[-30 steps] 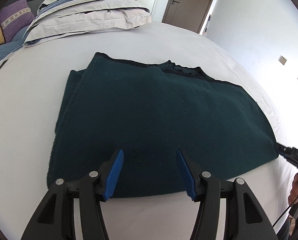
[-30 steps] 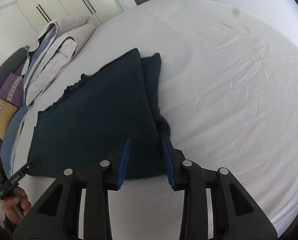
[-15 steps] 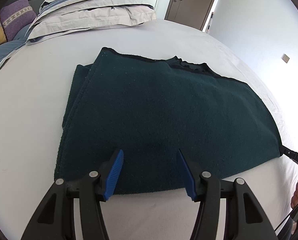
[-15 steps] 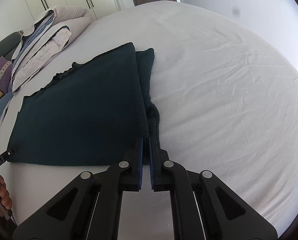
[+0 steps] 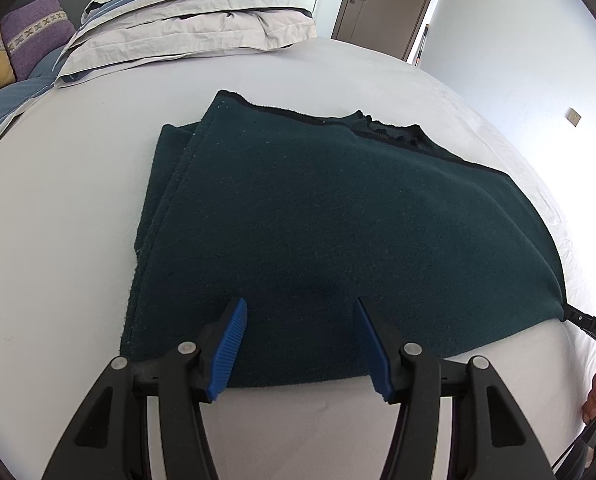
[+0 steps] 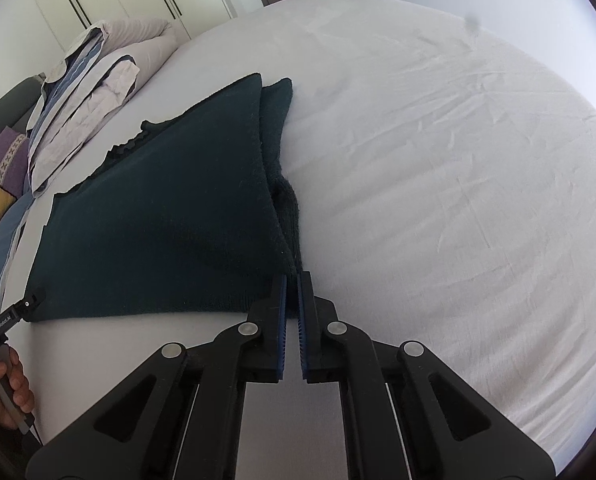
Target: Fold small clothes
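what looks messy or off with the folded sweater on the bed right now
Mostly tidy, but the dark green sweater is not squared up. Along its right side a lower layer sticks out past the top layer, and a lumpy bunch bulges near the corner where the right gripper is shut on the fabric.

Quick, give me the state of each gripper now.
Left gripper: open, holding nothing, over the near edge of the sweater.
Right gripper: shut on the sweater's near corner.
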